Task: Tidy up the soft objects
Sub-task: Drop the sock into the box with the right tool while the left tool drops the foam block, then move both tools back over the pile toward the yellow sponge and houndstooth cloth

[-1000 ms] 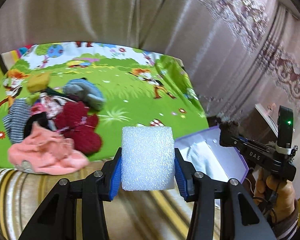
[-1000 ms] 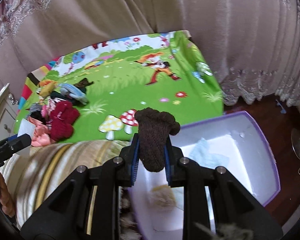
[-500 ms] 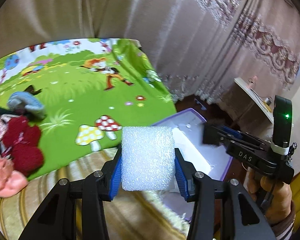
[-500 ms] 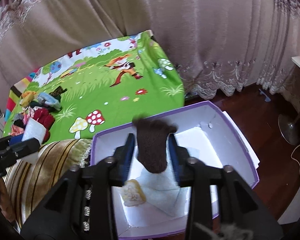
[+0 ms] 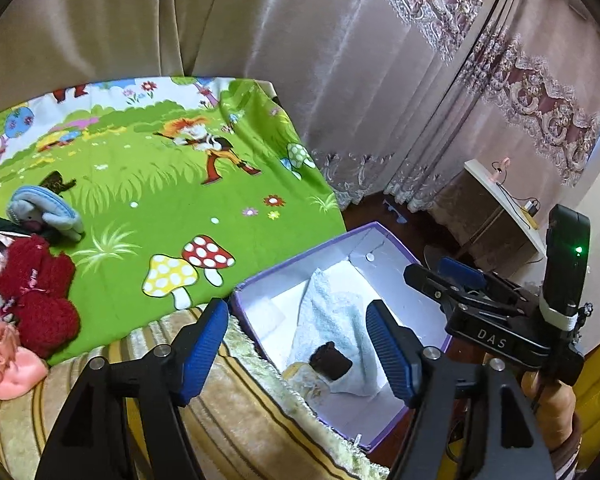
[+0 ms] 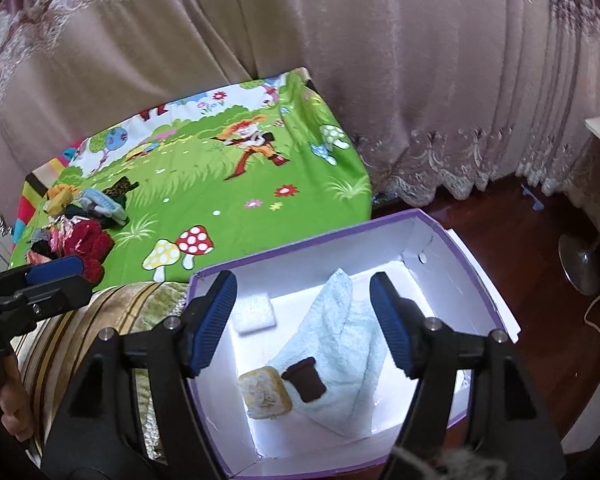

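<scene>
My left gripper (image 5: 296,344) and my right gripper (image 6: 304,320) both hang over the white box with a purple rim (image 6: 476,280), and their blue jaws are opening with nothing between them. Inside the box lie a white foam block (image 6: 255,312), a brown knitted sock (image 6: 305,378), a yellow sponge (image 6: 265,393) and a pale blue towel (image 6: 340,344). The pile of soft clothes (image 5: 32,292) still to sort sits at the far left of the green cartoon blanket (image 5: 160,184). My left gripper looks nearer to it, with open blanket between.

txt: "DAS" | on: right tongs (image 5: 452,276) body, white letters | else: none legible
</scene>
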Demonstrator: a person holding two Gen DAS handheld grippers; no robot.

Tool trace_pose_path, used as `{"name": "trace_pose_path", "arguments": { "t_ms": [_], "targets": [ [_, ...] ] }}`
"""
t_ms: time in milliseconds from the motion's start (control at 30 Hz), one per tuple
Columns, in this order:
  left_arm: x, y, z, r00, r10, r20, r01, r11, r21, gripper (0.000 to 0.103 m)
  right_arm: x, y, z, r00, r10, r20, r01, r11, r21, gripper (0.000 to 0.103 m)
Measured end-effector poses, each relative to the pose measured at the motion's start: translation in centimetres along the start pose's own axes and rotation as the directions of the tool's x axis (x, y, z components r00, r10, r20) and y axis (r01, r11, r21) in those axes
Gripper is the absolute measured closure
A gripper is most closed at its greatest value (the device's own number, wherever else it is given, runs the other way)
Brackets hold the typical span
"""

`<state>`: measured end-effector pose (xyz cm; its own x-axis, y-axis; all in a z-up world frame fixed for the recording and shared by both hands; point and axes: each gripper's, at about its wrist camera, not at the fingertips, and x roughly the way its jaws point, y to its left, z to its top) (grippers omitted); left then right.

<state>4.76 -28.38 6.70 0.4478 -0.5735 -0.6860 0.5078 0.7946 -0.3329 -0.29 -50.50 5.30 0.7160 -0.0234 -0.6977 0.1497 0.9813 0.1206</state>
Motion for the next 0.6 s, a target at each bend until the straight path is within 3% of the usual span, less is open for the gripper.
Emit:
{"name": "trace_pose_path", "arguments": {
  "t_ms": [133, 233, 333, 600],
  "targets": [
    [-1.9, -0.2, 0.0, 0.997, 0.046, 0.067, -0.048, 0.999, 0.026, 0.019, -0.8, 1.0, 0.5, 0.999, 0.032, 0.031, -0.031, 0.999, -0.016, 0.027],
    [-3.1, 0.0, 0.0, 0.988, 0.113, 0.109, -0.116, 0.993, 0.025, 0.019, -1.7, 2.1, 1.0, 0.997, 0.027, 0.069, -0.024, 0.999, -0.043, 0.017],
    [-4.0, 0.9, -0.1, 0.981, 0.133, 0.141, -0.135, 0.991, 0.002, 0.019, -2.5, 3.5, 1.5, 0.995, 0.006, 0.104, 0.003, 0.996, -0.084, 0.009],
    [-6.8, 4.6, -1.1, 0.967, 0.162, 0.195, -0.161, 0.987, -0.02, 0.019, -3.2, 7.6, 2.0, 0.988, -0.016, 0.153, 0.042, 0.985, -0.17, 0.002]
  ]
}}
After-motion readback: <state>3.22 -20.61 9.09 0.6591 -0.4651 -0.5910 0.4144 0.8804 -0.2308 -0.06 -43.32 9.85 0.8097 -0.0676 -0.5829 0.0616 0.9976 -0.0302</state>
